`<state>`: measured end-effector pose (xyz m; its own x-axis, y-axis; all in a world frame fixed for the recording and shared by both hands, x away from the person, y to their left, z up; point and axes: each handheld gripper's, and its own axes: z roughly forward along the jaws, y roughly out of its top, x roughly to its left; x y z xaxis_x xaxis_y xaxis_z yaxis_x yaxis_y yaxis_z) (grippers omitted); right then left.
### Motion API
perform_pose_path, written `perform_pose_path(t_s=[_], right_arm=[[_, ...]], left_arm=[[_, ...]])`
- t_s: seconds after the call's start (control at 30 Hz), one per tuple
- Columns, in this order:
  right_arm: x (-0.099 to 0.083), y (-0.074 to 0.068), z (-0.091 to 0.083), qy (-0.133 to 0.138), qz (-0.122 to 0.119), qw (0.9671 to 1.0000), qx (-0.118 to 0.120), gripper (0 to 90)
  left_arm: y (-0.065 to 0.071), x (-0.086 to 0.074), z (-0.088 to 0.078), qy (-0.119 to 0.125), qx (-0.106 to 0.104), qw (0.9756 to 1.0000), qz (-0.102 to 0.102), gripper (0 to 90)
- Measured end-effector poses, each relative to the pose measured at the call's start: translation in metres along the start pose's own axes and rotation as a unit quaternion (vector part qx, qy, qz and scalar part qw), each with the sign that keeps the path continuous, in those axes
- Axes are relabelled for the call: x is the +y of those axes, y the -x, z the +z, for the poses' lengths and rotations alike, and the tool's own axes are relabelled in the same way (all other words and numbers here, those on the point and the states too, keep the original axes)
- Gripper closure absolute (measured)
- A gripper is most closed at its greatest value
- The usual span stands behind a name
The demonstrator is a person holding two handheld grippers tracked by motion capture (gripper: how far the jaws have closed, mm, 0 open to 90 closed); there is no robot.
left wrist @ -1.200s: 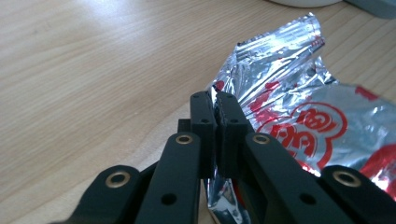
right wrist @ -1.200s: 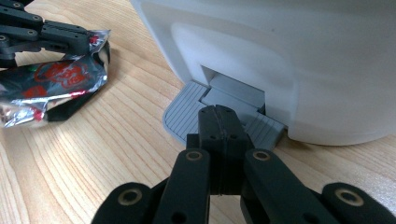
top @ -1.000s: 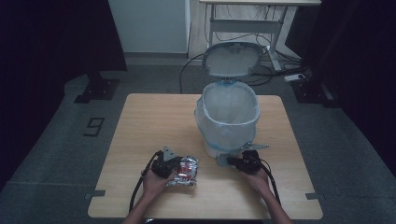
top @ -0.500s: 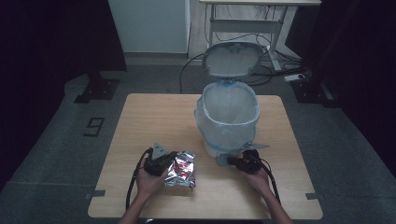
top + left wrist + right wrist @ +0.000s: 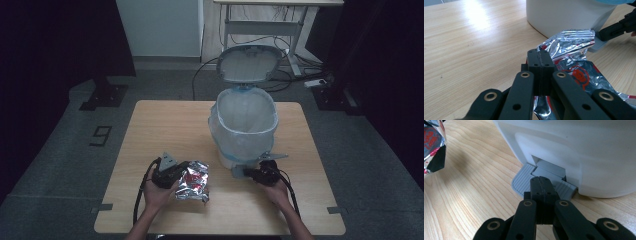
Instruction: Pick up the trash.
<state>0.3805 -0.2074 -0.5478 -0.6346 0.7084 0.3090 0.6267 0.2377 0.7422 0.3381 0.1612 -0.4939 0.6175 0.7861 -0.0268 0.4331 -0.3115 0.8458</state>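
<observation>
We see a crumpled foil packet (image 5: 194, 181) on the worktop (image 5: 165, 125), just ahead of our left gripper (image 5: 181, 168), whose jaws have pinched its edge and tugged it slightly nearer. Our right gripper (image 5: 246, 172), jaws closed and empty, still presses the bin's pedal (image 5: 529, 180), keeping the lid (image 5: 249, 63) open for dropping it in.

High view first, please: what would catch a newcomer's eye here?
The white pedal bin at the table's middle, its lid standing open and a liner inside. At its foot the right tool rests shut on the grey pedal, while the left tool is shut on a crumpled foil wrapper.
</observation>
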Motion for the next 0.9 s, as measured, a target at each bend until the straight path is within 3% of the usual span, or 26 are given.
perform_pose_path(t_s=[0.27,0.9], right_arm=[[0.000,0.001,0.000,0.001,0.000,1.0000,0.001,90.0],[0.000,0.001,0.000,0.001,0.004,1.0000,0.004,90.0]], left_arm=[[-0.003,0.007,-0.004,0.013,-0.010,0.9999,-0.005,90.0],[-0.004,0.027,-0.021,0.026,-0.005,0.9996,0.006,90.0]])
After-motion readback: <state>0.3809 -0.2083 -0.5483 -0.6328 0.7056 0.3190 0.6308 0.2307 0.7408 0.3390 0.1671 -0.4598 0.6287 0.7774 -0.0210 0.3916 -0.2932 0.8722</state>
